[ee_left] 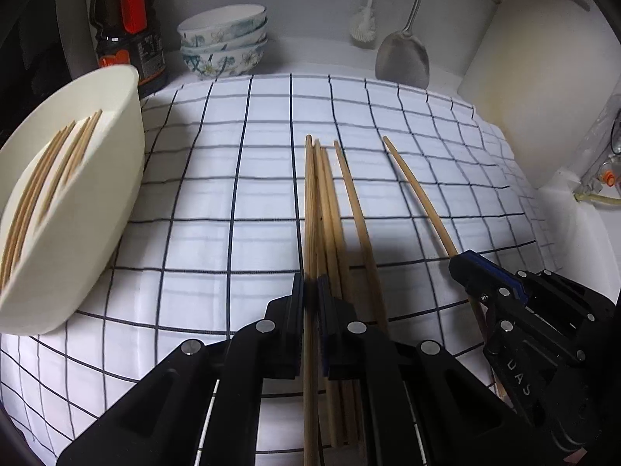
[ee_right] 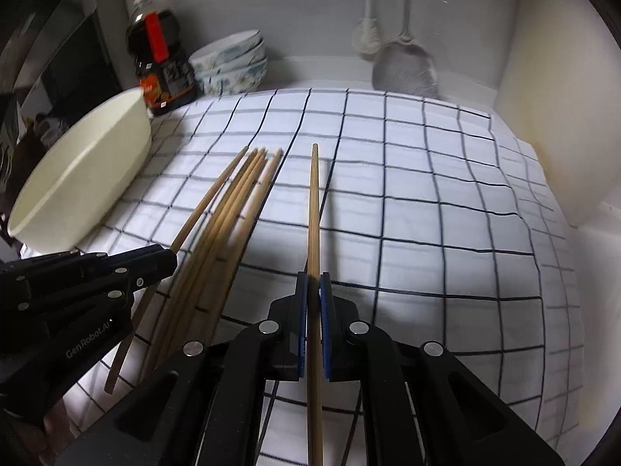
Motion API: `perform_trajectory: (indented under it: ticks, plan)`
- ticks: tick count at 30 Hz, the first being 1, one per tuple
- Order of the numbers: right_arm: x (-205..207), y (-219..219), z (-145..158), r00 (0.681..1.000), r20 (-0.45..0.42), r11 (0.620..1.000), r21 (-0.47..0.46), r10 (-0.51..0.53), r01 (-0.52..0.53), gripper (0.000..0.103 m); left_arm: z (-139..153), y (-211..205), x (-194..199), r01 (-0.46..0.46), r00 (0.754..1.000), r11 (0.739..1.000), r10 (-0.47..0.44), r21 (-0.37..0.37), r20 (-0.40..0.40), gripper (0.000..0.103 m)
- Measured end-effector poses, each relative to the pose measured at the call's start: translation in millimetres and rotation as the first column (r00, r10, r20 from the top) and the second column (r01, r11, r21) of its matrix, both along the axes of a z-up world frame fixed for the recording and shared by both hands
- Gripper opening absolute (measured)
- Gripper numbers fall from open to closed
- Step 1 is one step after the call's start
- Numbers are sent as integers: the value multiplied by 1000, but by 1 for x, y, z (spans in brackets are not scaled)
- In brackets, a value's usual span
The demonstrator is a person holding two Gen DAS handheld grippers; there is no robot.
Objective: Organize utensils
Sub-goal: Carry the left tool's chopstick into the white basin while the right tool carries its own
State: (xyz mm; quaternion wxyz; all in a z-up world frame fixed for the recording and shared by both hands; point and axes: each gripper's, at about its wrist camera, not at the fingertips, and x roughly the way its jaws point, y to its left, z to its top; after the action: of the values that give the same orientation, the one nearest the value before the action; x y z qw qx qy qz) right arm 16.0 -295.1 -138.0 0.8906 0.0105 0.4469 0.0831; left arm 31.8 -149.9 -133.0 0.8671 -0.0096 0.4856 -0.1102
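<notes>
Several wooden chopsticks lie side by side on a checked cloth. My left gripper is shut on the leftmost chopstick of that bundle. My right gripper is shut on a single chopstick that lies apart to the right; it shows in the left wrist view. A cream oval tub at the left holds several chopsticks. In the right wrist view the left gripper sits at the bundle, the tub beyond.
A dark sauce bottle and stacked floral bowls stand at the back left. A metal spatula and a white brush hang on the back wall. A white board leans at the right.
</notes>
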Motion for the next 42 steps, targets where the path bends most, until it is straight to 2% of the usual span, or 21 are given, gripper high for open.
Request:
perform_trajectory:
  ticks: [6, 13, 23, 31, 35, 42]
  plan:
    - [-6, 2, 30, 999, 42, 999, 27, -22, 21, 6, 35, 17, -2, -2, 999, 1000, 3, -24, 42, 7]
    - [-5, 23, 69, 996, 89, 997, 81, -16, 9, 6, 80, 67, -6, -46, 994, 999, 48, -24, 100, 7]
    - [14, 109, 103, 984, 145, 986, 113, 102, -119, 6, 114, 166, -5, -188, 970, 982, 188, -14, 153, 7]
    - [39, 184, 111, 969, 160, 968, 136, 186, -209, 6, 117, 231, 5, -256, 952, 967, 255, -17, 169, 7]
    - [54, 217, 108, 966, 148, 964, 135, 210, -230, 6, 106, 258, 16, -279, 950, 960, 279, -19, 142, 7]
    - [84, 264, 90, 971, 84, 961, 146, 223, -233, 6, 79, 277, 37, -268, 960, 963, 269, -20, 84, 7]
